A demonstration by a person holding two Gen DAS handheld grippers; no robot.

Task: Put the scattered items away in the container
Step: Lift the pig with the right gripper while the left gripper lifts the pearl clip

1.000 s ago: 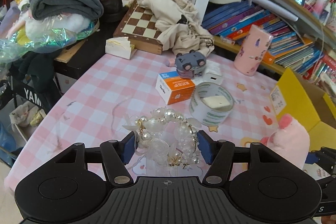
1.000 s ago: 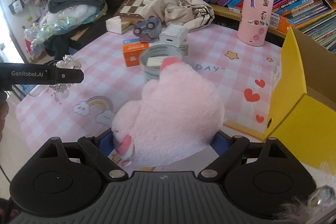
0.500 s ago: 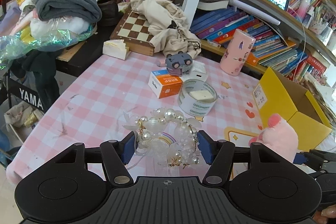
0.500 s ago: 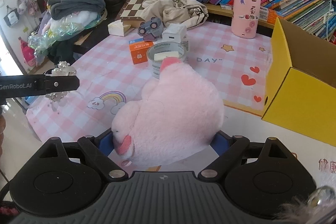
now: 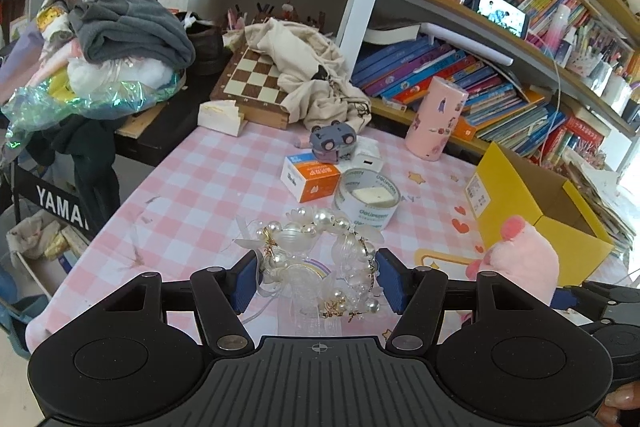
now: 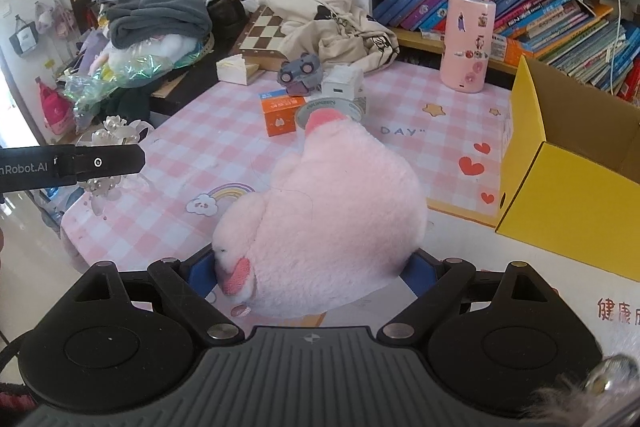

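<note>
Aloft, left tool [image 5: 316,281] clamping pearl headpiece [image 5: 320,251] (right tool [image 6: 314,269] grips plush [image 6: 324,215])

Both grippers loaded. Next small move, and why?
Probably carry the right gripper rightward over the yellow box. It is shut on the pink plush, held off the table, and the box sits open just to its right. The left gripper, holding the pearl headpiece, can follow.
</note>
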